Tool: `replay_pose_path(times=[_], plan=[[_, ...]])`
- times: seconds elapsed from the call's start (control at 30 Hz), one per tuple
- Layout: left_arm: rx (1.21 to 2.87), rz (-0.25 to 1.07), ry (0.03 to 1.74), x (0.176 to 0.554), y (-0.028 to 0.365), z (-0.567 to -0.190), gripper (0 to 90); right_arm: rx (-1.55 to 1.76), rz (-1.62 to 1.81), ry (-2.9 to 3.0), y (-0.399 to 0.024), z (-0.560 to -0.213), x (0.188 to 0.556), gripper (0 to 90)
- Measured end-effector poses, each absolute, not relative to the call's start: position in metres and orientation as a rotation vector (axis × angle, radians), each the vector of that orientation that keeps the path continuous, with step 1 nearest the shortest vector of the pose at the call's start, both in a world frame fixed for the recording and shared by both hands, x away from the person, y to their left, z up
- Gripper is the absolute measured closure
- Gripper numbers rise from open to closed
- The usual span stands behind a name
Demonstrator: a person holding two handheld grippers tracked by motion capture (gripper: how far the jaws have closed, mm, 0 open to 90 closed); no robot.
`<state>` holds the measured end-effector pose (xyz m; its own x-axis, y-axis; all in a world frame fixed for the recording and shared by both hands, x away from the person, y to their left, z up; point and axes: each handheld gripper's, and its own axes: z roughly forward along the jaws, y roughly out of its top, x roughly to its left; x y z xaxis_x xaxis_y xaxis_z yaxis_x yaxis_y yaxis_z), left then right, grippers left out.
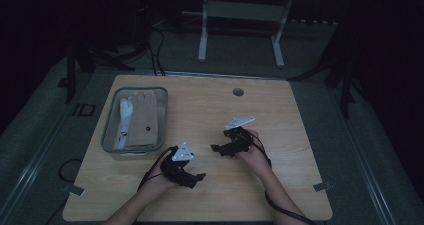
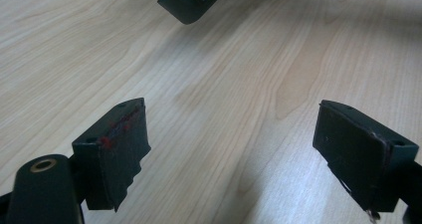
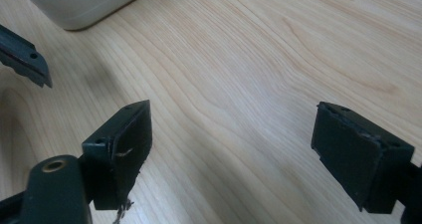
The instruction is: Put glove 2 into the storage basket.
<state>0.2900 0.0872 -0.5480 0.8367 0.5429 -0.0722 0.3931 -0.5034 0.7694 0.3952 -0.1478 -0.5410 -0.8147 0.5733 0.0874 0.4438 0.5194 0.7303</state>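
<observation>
Gloves [image 1: 141, 120] lie flat in grey bin [image 1: 111, 116] at table's [image 1: 280, 185] left edge, long axes pointing away from me, fingers at far end. Pale wood table, dark room, metal frame behind. My left hand-held gripper [image 1: 201, 176] low over bare wood, spread, holding nothing; right hand-held gripper [image 1: 214, 147] likewise spread, near bin.

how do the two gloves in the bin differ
The tan glove is broader and lies on top, its whole length in view; the white glove looks narrower and lies half tucked under the tan glove's left edge. The tan glove has a small dark dot; the white glove has dark marks. Both lie lengthwise, fingers pointing away, in the grey bin.
</observation>
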Motion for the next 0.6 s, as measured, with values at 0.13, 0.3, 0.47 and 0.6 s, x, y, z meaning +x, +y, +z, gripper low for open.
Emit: replay_pose_path(times=[0.13,0.3,0.47,0.6], plan=[[2.176,0.212,0.672,0.29,0.083,-0.551,14.4,0.881,1.141,2.561,-0.156,-0.546,0.392,14.1],[2.18,0.214,0.671,0.288,0.079,-0.554,14.4,0.889,1.161,2.56,-0.167,-0.55,0.388,14.1],[2.179,0.192,0.658,0.288,0.076,-0.556,14.3,0.88,1.132,2.547,-0.177,-0.556,0.381,14.1],[2.184,0.187,0.65,0.287,0.074,-0.558,14.3,0.89,1.132,2.542,-0.186,-0.559,0.376,14.1]])
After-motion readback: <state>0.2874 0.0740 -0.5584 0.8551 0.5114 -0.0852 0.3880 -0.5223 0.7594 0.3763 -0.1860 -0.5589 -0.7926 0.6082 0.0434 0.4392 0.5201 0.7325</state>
